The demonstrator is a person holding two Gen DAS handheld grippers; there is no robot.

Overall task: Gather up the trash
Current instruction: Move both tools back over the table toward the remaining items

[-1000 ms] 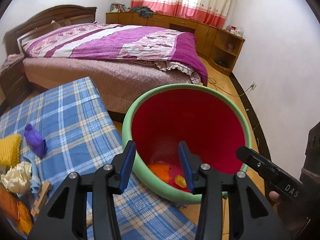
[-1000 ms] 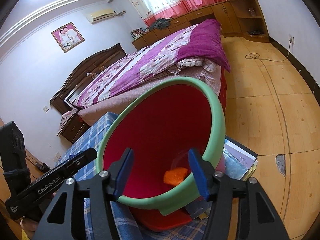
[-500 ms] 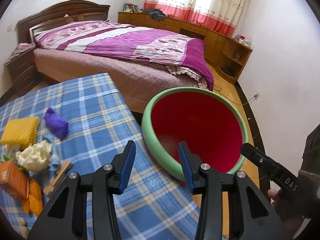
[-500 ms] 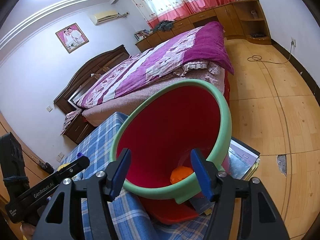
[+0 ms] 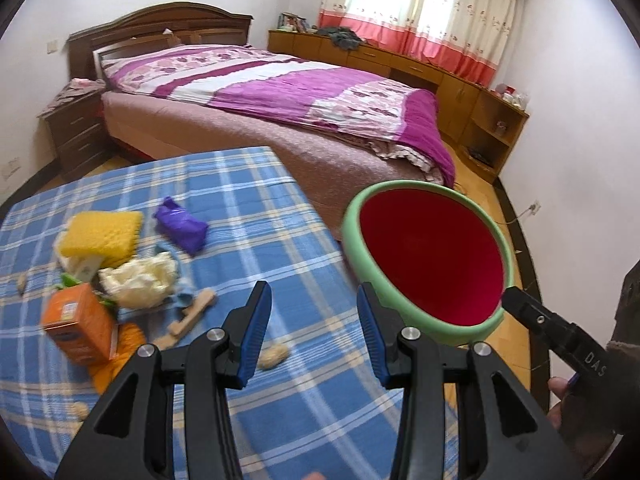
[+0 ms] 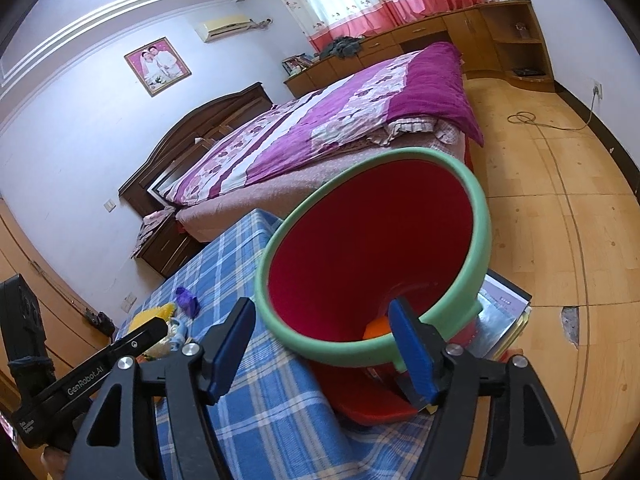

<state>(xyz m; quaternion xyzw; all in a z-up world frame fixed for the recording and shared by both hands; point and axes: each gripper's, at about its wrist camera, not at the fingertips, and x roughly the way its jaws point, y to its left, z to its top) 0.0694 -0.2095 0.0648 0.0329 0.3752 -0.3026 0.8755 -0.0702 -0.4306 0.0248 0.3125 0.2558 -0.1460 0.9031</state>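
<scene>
1. Spotted the trash bunched near the tabletop's left edge: orange box (image 5: 78, 330) tipped on its side, yellow sponge (image 5: 100, 236) behind it, crumpled pale wrapper (image 5: 140, 276) between them, all touching. Looked like one pile waiting to be cleared.
2. Picked out a purple packet (image 5: 182, 226) just right of the sponge, then a wooden piece (image 5: 192, 314) and a small tan lump (image 5: 274, 356) lying nearer the front edge.
3. Caught the left gripper (image 5: 312, 332) hanging above bare checked cloth in the middle of the tabletop, jaws part-way apart and nothing between the pads. Aimed left of the bin, probably lining up for the next scrap; the tan lump lay closest.
4. Found the green-rimmed bin (image 5: 430, 256) past the tabletop's right edge, tipped with its red mouth towards the cloth, likely so scraps drop in easily. Saw an orange scrap (image 6: 376, 328) already at the bottom.
5. Found the right gripper (image 6: 324, 356) at the right-hand corner, jaws opening and clamped on nothing, the bin's near rim just beyond its pads. Read that as a drop into the bin, though no falling item showed.
</scene>
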